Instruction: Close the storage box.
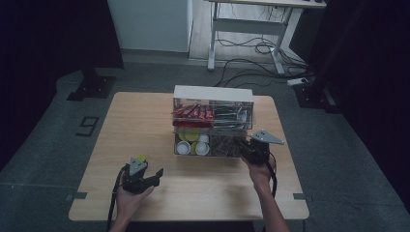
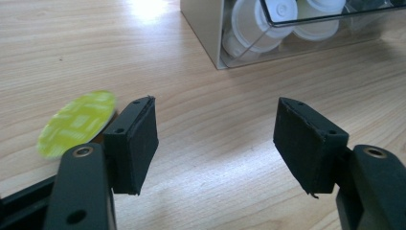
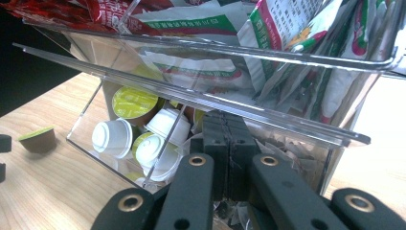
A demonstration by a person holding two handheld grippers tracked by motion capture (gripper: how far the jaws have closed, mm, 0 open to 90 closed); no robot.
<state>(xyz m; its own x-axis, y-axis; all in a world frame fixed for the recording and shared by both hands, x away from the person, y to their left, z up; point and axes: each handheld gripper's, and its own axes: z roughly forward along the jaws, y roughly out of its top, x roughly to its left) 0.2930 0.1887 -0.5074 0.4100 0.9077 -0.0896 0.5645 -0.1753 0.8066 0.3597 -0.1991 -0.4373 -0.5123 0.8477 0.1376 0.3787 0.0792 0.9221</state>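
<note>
Green-lidded and brown-bodied, a small coffee capsule sits on the wooden tabletop just beside the left claw, outside its left jaw; the foil shows a pale checked pattern but no writing that can be read. The left claw stands wide apart with nothing between its pads, only bare wood.

A clear acrylic organiser stands mid-tabletop. Its upper compartments hold red sachets and green-and-white sachets printed with characters too small and tilted to read. Its lower left compartment holds white capsules and a green-lidded one.

The right claw is closed, its pads pressed together, pushed up against the front of the organiser's lower right compartment among pale paper packets; whether anything is pinched between the pads cannot be told.

In the right gripper view the loose capsule lies on the tabletop, well apart from the organiser.
</note>
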